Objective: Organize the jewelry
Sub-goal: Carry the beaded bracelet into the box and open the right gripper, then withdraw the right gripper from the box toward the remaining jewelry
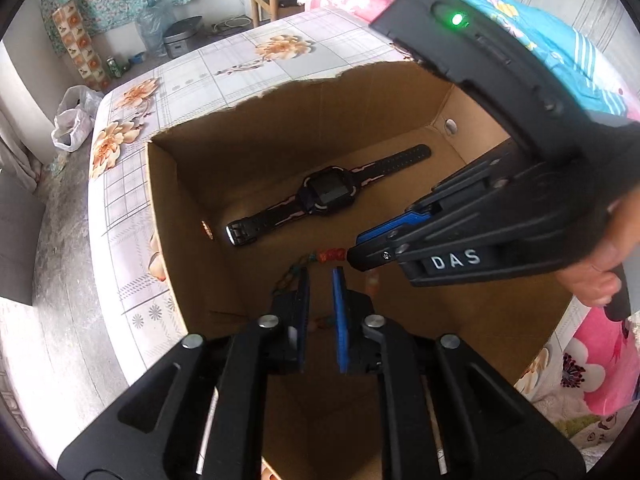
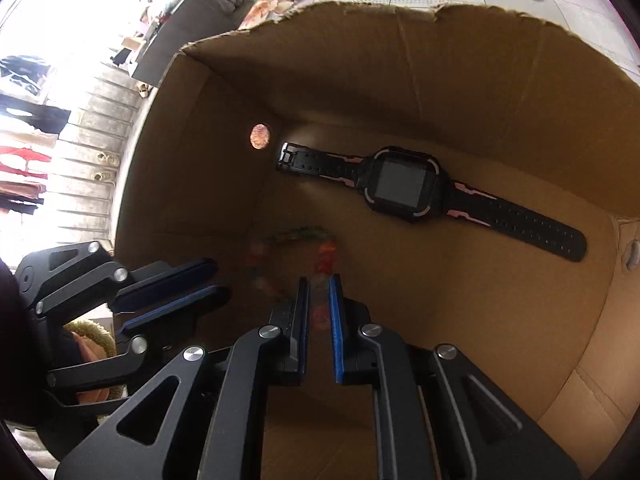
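An open cardboard box (image 1: 280, 92) (image 2: 440, 60) stands on a floral tablecloth, and both grippers reach down into it. A black and pink smartwatch (image 1: 328, 194) (image 2: 400, 184) lies flat on the box floor. My right gripper (image 2: 320, 278) (image 1: 354, 254) is shut on a beaded bracelet (image 1: 332, 255) (image 2: 326, 258) with red beads and a greenish cord; it hangs blurred just above the floor. My left gripper (image 1: 320, 272) (image 2: 224, 280) sits beside it. A narrow gap shows between its pads and they press on nothing. The cord trails past its left finger.
The box walls close in on all sides, with a round hole (image 2: 260, 136) in one wall. A hand (image 1: 600, 276) holds the right gripper. The tablecloth (image 1: 240, 60) stretches beyond the box. Pink bedding (image 1: 600, 360) lies to the right, and a plastic bag (image 1: 74, 120) on the floor.
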